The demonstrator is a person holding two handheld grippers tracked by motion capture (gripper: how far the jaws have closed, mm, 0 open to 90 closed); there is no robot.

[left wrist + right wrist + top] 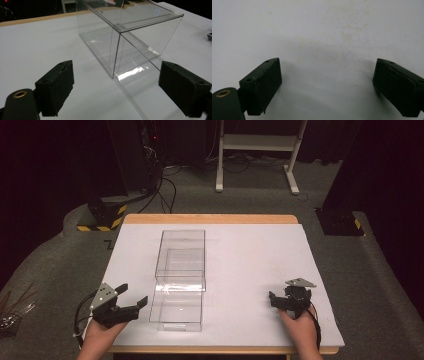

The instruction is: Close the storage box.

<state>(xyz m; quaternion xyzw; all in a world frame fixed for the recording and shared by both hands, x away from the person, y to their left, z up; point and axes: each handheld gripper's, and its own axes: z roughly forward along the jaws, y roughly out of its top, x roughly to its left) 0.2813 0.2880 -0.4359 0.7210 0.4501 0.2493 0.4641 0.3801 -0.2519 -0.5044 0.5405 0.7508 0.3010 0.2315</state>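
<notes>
A clear plastic box (181, 252) stands lengthwise at the middle of the white table (250, 255). A second clear section (177, 307) lies in line with it on the near side, touching its end. My left gripper (133, 294) is held just left of that near section, open, its jaws aimed at it. In the left gripper view the box's near corner (117, 50) and a flat clear panel (140, 82) lie beyond the left gripper (116, 72), whose pads (56, 87) are wide apart and empty. My right gripper (282, 301) hovers near the table's right front, open over bare white surface (325, 70).
The table has a wooden far edge (210, 219). Behind it on the grey floor stand a white frame (257, 150), black equipment with a yellow-black striped base (102, 220) and loose cables (165, 185). A dark block (340, 222) sits at the right.
</notes>
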